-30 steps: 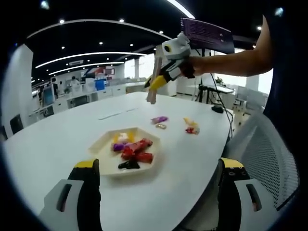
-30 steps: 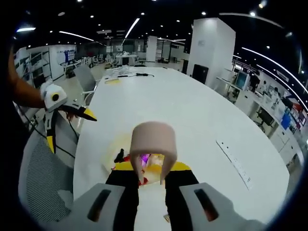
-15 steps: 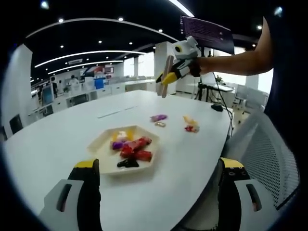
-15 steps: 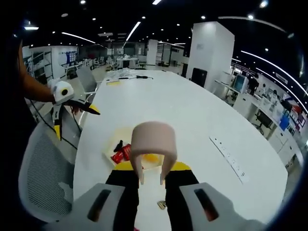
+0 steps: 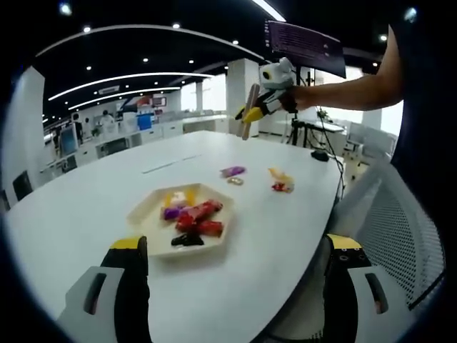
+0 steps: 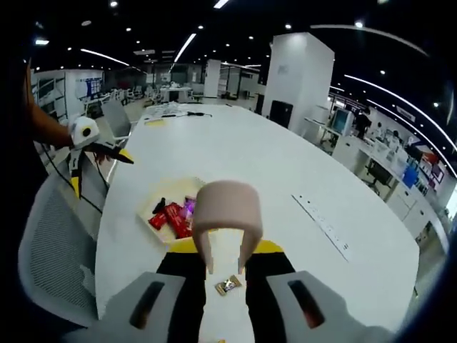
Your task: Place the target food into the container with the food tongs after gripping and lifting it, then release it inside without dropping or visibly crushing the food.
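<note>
A cream hexagonal plate (image 5: 150, 214) (image 6: 153, 204) on the white table holds several wrapped candies, red, purple, yellow and black. Three more candies lie beyond it: a purple one (image 5: 232, 171), a small one (image 5: 236, 181) and a yellow-red one (image 5: 281, 183). My right gripper (image 6: 226, 251) (image 5: 258, 108) is shut on beige food tongs (image 6: 227, 214) (image 5: 248, 114), held high above the table's far side. The tong tips hold nothing. A small wrapped candy (image 6: 228, 285) lies on the table below the tips. My left gripper (image 5: 239, 286) (image 6: 100, 170) hangs wide open and empty near the table edge in front of the plate.
A grey mesh chair (image 5: 400, 229) (image 6: 50, 250) stands at the table's edge beside the person. A power strip (image 6: 321, 223) (image 5: 170, 168) lies further along the table. A forearm (image 5: 343, 89) reaches in from the right, holding the right gripper. Office desks fill the background.
The right gripper has carried the tongs up and away from the plate, towards the loose candies. The plate now lies left of the tong tips. The left gripper has barely moved.
</note>
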